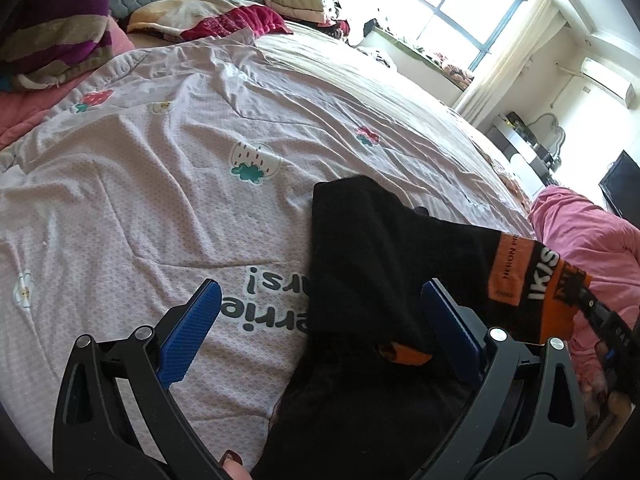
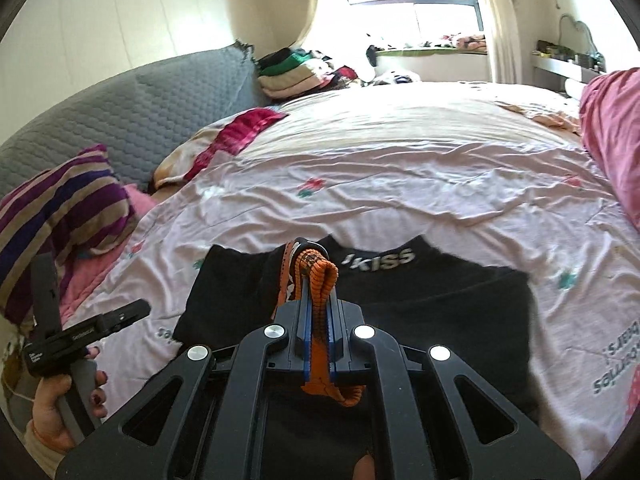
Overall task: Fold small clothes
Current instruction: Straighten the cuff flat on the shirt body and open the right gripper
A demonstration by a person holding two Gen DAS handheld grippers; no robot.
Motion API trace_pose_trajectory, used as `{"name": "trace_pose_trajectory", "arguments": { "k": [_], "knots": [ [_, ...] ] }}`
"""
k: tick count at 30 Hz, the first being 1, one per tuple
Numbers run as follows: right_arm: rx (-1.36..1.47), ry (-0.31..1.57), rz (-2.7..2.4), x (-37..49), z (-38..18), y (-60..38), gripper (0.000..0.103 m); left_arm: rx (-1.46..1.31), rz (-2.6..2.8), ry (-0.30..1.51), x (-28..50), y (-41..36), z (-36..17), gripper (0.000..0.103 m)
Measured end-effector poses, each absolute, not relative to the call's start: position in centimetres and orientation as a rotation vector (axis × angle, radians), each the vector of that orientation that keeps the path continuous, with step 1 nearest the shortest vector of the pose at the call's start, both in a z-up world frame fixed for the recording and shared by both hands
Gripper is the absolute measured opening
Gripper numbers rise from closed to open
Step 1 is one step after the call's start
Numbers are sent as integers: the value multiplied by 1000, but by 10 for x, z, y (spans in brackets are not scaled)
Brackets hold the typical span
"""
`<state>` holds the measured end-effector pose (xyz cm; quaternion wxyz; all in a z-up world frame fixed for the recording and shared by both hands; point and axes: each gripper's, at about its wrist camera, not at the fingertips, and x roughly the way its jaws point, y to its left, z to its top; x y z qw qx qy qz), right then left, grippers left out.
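The right tool (image 2: pixel 316 296) is clamping its blue pads on the orange-and-black elastic waistband (image 2: pixel 318 276) of the small black knit garment (image 2: pixel 440 312), which is lying on the pale pink printed bed sheet (image 2: pixel 400 184) with its "KISS" band at twelve o'clock from the tool. The left tool (image 1: pixel 320 328) is standing with its pads well apart, and the black cloth is running between them but is not pinched there. To fold well, I judge the right tool should be carrying the waistband across toward twelve o'clock, low and level, so the lifted half is laying flat over the rest rather than bunching. The left tool looks best used pressing the body down at the fold line. At ten o'clock, the striped purple-and-tan pillow (image 2: pixel 68 208) is lying clear of the work.
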<state>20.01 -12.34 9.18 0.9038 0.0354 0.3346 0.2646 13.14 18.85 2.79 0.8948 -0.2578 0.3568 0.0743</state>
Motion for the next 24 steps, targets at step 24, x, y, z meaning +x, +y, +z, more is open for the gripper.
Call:
{"name": "trace_pose_trajectory", "arguments": {
  "k": [24],
  "knots": [
    [62,721,421,217,66,-185,4,-316,-52,791,205,128,31,56]
  ]
}}
